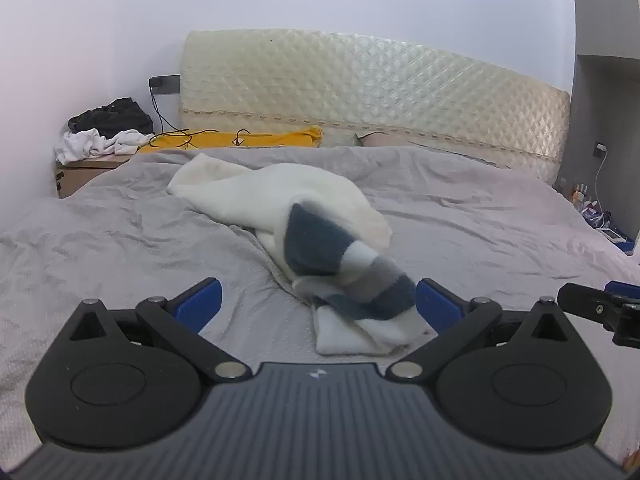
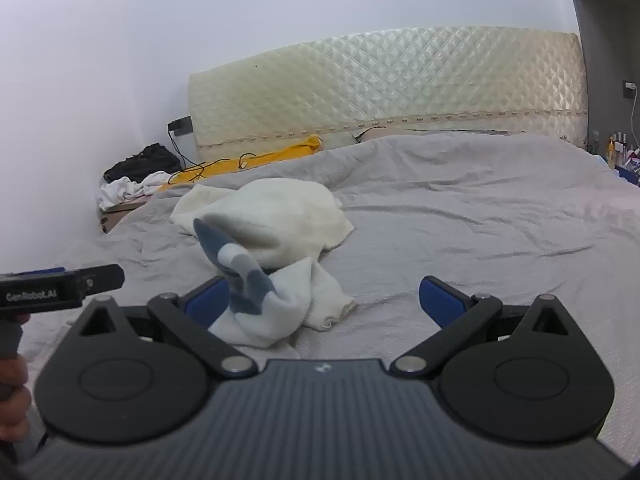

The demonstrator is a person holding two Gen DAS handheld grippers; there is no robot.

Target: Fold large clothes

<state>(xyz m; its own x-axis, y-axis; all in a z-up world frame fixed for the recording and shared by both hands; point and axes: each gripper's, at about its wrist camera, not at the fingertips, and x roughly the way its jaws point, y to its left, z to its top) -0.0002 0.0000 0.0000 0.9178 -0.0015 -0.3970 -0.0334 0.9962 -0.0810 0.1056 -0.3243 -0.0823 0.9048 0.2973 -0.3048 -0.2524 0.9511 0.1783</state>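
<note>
On the bed (image 1: pixel 120 220), centre of the grey cover, lies the sweater (image 1: pixel 288 200), cream-white, bunched in a loose heap, not folded. One sleeve (image 1: pixel 348 276) with dark blue, grey and white stripes trails from the heap toward 6 o'clock, cuff end flat on the cover. Slight blur on the sleeve in both views.

Left tongs (image 1: pixel 318 300): spread wide, blue pads at 9 and 3 o'clock of the striped sleeve, the sleeve end lying between them; the 3 o'clock pad is just beside the fabric, contact cannot be told, nothing pinched. Pointing slightly downward at the bed.

Right tongs (image 2: pixel 324 298): spread wide too, nothing pinched. In the right wrist view the sweater (image 2: pixel 280 208) sits at 11 o'clock, striped sleeve (image 2: pixel 240 276) just in front of the 9 o'clock pad; bare grey cover (image 2: pixel 480 220) between the pads otherwise.

Each tool shows in the other's view: right tongs' tip at 3 o'clock edge of the left wrist view (image 1: pixel 592 304), left tongs' black body at 9 o'clock edge of the right wrist view (image 2: pixel 60 288), with part of a hand (image 2: pixel 12 392) below it.

Background at 12 o'clock: quilted cream headboard (image 1: pixel 360 88). Yellow cloth (image 1: pixel 240 140) with a dark cable over it along the bed's head. At 10 o'clock a nightstand (image 1: pixel 80 176) carrying a pile of black and white clothes (image 1: pixel 104 128). Wall socket (image 1: pixel 164 84) above it. At 3 o'clock small bottles and clutter (image 2: pixel 620 152), too small to tell.
</note>
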